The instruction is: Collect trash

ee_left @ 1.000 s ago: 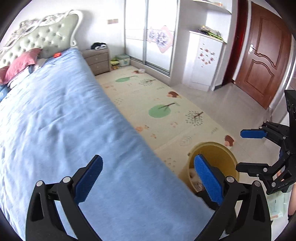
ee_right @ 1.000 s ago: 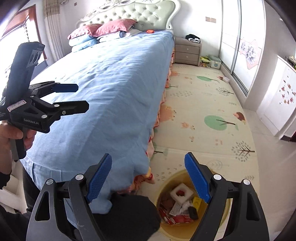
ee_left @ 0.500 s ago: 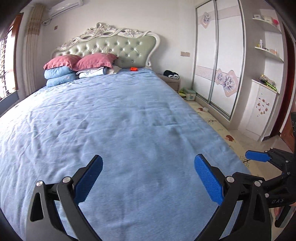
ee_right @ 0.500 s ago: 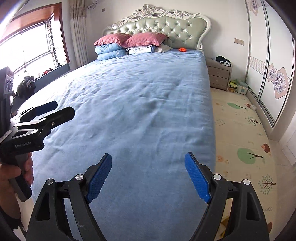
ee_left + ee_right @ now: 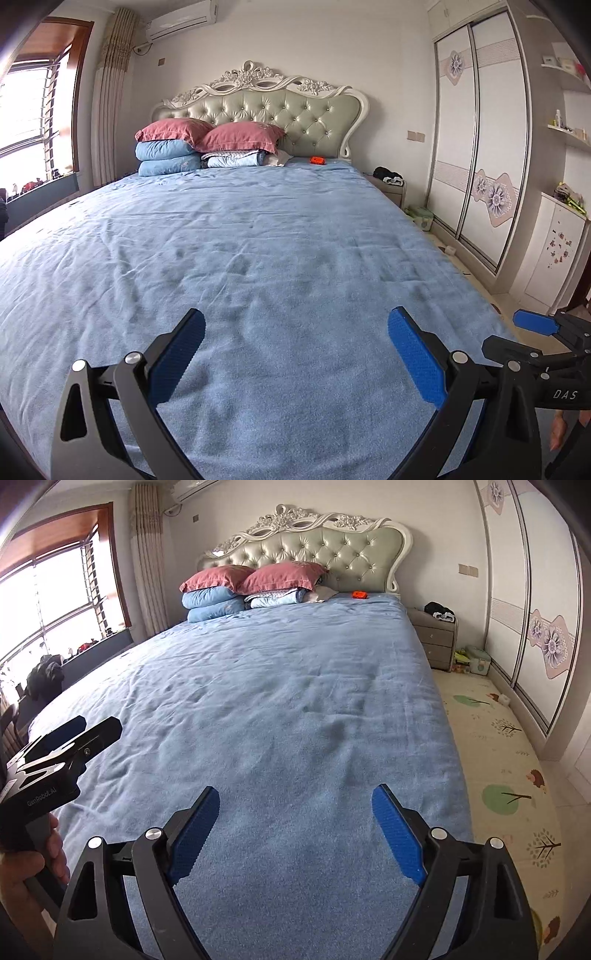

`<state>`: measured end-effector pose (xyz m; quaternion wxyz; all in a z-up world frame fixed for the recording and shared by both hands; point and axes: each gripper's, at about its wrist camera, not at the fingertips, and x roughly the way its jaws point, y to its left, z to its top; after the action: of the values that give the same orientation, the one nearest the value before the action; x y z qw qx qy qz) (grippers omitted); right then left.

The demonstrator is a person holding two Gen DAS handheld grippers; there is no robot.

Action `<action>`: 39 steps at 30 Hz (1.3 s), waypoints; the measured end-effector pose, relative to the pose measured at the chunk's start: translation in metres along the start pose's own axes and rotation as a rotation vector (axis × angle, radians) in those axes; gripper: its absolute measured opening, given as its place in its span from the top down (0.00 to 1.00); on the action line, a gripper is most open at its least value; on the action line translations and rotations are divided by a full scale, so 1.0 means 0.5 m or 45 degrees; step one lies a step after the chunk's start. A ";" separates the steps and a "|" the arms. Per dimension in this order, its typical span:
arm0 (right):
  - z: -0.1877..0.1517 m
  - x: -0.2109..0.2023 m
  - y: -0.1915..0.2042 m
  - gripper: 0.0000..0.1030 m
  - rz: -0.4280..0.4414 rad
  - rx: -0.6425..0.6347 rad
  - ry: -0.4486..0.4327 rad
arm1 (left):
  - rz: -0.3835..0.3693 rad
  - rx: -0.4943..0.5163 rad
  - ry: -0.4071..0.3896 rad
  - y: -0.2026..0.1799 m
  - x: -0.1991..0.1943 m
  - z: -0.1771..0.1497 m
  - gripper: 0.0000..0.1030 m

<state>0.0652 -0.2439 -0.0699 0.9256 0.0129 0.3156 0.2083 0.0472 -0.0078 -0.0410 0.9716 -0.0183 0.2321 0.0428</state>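
A small orange-red item [image 5: 317,160] lies far off on the blue bed sheet [image 5: 280,236], near the headboard; the right wrist view shows the same orange-red item [image 5: 359,595]. My left gripper [image 5: 296,321] hovers open over the foot of the bed, with nothing between its blue pads. My right gripper [image 5: 296,797] is beside it over the blue bed sheet [image 5: 288,701], its jaws wide and still opening, also empty. Each gripper shows at the edge of the other's view: the right gripper [image 5: 532,332] and the left gripper [image 5: 85,731], held by a hand [image 5: 22,878].
Pink and blue pillows [image 5: 192,147] are stacked at the tufted headboard [image 5: 266,110]. A bedside cabinet [image 5: 436,635] stands right of the bed. Past it are a green box [image 5: 478,661], a patterned play mat [image 5: 495,760] and sliding wardrobe doors [image 5: 476,140]. A window [image 5: 48,602] is on the left.
Both views have swung away from the yellow bin and the floor mat to face along the bed towards the headboard. The bin has left both views. Both grippers stay open and empty.
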 end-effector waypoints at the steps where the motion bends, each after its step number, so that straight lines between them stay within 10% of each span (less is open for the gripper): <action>1: 0.000 0.000 0.004 0.20 0.007 0.000 -0.006 | 0.008 0.002 -0.005 -0.001 0.001 0.002 0.04; 39: 0.000 -0.012 0.019 0.20 0.036 0.006 -0.050 | -0.059 0.043 -0.026 -0.035 -0.028 0.023 0.04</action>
<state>0.0574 -0.2376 -0.0649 0.9286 0.0235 0.2976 0.2203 0.0416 -0.0254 -0.0244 0.9748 -0.0069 0.2221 0.0167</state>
